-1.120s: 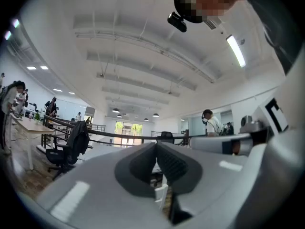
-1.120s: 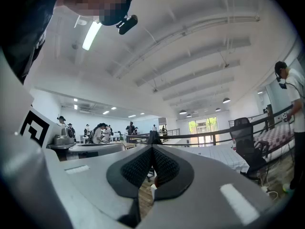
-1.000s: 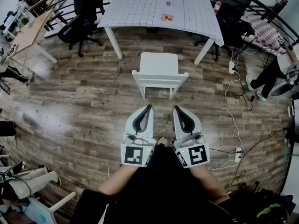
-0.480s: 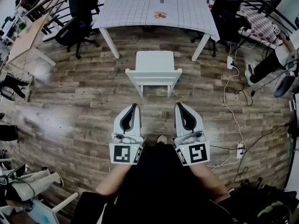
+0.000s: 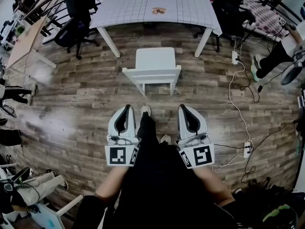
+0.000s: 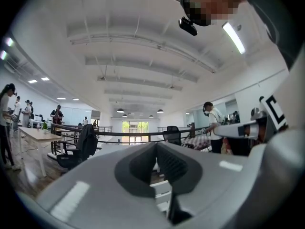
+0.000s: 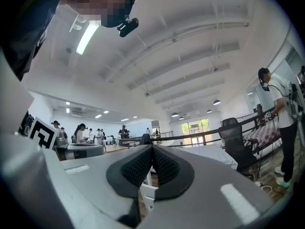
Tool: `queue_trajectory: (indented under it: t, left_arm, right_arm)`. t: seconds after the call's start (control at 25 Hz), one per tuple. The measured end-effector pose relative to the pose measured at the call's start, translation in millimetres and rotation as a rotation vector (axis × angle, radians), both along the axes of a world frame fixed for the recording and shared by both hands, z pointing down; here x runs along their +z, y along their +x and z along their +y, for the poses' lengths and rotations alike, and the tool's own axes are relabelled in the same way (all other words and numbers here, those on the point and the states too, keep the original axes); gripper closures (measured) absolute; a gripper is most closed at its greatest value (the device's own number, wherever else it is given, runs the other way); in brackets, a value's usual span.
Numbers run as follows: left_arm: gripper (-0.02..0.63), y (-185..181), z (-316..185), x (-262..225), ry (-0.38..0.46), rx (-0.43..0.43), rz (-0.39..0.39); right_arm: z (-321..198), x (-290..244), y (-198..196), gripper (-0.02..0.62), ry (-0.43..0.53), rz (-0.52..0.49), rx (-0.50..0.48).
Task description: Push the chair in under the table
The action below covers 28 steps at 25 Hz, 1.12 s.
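Chair (image 5: 155,61) standing clear of table (image 5: 133,4), untouched

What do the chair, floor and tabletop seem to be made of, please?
Chair: probably painted wood or plastic, matt white, square legs and slatted back, no grain showing.
Floor: wood or wood-look planks, mixed browns, visible board seams, slight sheen.
Tabletop: pale sheet printed with a fine grid, perhaps a mat or cloth; unclear which.

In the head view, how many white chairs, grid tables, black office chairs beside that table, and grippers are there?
White chair: 1
Grid table: 1
Black office chairs, one left and one right of the table: 2
Left gripper, right gripper: 2
Total: 6
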<state>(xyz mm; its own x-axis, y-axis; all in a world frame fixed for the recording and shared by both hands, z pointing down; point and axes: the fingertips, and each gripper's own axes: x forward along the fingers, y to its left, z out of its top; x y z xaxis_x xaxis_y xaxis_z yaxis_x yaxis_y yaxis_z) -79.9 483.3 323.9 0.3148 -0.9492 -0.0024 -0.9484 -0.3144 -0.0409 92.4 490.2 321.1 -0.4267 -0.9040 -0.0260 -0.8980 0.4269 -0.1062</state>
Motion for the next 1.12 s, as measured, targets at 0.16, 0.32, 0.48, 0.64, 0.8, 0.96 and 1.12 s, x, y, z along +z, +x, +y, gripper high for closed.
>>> queue_trajectory:
  t: [0.16, 0.32, 0.48, 0.64, 0.8, 0.96, 1.12]
  left_arm:
    - [0.597, 13, -4, -1, -0.003, 0.011, 0.021]
    - [0.597, 25, -13, -3, 0.025, 0.048, 0.019]
    - [0.597, 23, -34, 4, 0.011, 0.046, 0.022]
    - [0.597, 17, -59, 8, 0.0, 0.034, 0.027]
    - [0.597, 6, -85, 16, -0.027, 0.024, 0.031]
    - [0.597, -5, -120, 25, -0.048, 0.027, 0.03]
    - [0.597, -11, -163, 35, -0.086, 0.051, 0.04]
  right_arm:
    - [-5, 4, 9, 0.598, -0.014, 0.041, -0.004]
    - [-14, 0, 16, 0.598, 0.003, 0.048, 0.001]
    - [-29, 1, 12, 0.597, 0.021, 0.069, 0.003]
    - [-51, 6, 2, 0.597, 0.001, 0.069, -0.029]
    - [-79, 12, -10, 0.597, -0.037, 0.068, -0.051]
    - [-114, 28, -25, 0.597, -0.11, 0.095, -0.07]
    - [-155, 41, -41, 0.597, -0.15, 0.116, -0.106]
